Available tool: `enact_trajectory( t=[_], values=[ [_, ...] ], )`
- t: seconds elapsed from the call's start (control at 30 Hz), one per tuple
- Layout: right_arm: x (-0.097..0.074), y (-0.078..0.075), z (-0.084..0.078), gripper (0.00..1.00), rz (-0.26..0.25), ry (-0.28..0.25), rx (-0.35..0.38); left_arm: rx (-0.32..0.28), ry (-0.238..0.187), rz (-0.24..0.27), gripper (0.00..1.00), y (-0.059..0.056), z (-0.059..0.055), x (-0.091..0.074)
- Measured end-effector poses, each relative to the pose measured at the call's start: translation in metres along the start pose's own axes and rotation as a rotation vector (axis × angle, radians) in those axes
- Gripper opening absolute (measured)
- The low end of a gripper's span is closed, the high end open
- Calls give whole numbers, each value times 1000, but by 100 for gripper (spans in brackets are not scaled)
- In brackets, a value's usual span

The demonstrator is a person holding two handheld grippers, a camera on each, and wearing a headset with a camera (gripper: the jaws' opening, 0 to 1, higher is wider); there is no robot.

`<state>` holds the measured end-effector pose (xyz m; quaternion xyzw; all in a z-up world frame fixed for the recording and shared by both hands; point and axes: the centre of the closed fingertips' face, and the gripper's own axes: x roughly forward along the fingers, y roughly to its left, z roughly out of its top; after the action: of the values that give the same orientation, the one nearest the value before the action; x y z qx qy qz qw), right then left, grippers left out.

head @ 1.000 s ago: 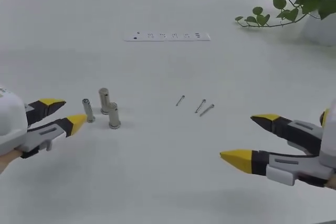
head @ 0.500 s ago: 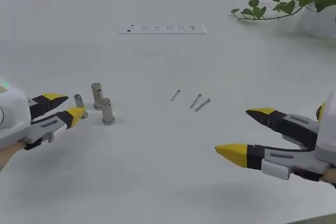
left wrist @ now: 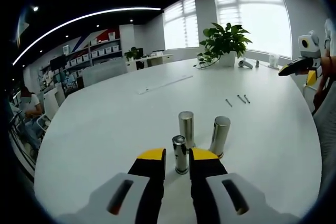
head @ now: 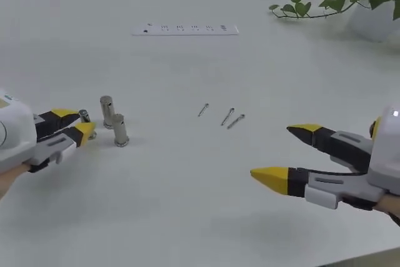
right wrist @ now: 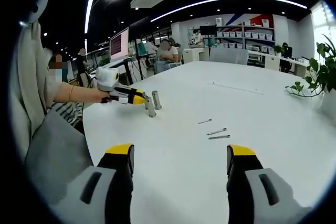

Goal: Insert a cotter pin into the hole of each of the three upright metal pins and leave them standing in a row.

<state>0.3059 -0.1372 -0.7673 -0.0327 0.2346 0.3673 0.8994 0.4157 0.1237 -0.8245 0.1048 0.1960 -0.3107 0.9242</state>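
Metal pin (left wrist: 180, 154) between left claw (head: 75, 122) tips, narrowly open; right claw (head: 272, 151) wide, held level

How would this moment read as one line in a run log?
left gripper: open, jaws flanking one metal pin | right gripper: open, empty | three cotter pins: loose on table

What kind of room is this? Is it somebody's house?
Probably an open office, not a house. The long white table sits in a big room with wall shelves, a large computer screen and a green leafy potted plant.
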Motion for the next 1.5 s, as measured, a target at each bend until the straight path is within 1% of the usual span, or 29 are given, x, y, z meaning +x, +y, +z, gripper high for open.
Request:
enact_trajectory(
  t=[0.2, 0.33, 0.73, 1.0, 1.3, 1.37, 1.5],
  values=[
    [0, -1, 0, 74, -2, 0, -1, -3, -7, -5, 12, -1, 2, 3],
    [1, -2, 0, 73, -2, 0, -2, -4, -10, -18, 8, -4, 2, 4],
    [2, 1, 0, 73, 2, -1, -2, -28, -7, -32, 7, -4, 1, 2],
    [2, 5, 0, 73, 9, 0, -4, -21, 2, -35, 7, -7, -2, -3],
    [0, 8, -2, 73, 15, 3, -7, -2, 15, -34, 7, -16, -5, -13],
    [-1, 10, -2, 73, 17, 3, -8, -7, 15, -34, 7, -17, -6, -15],
    [-2, 12, -3, 73, 21, 5, -11, -7, 15, -36, 7, -24, -8, -20]
  ],
)
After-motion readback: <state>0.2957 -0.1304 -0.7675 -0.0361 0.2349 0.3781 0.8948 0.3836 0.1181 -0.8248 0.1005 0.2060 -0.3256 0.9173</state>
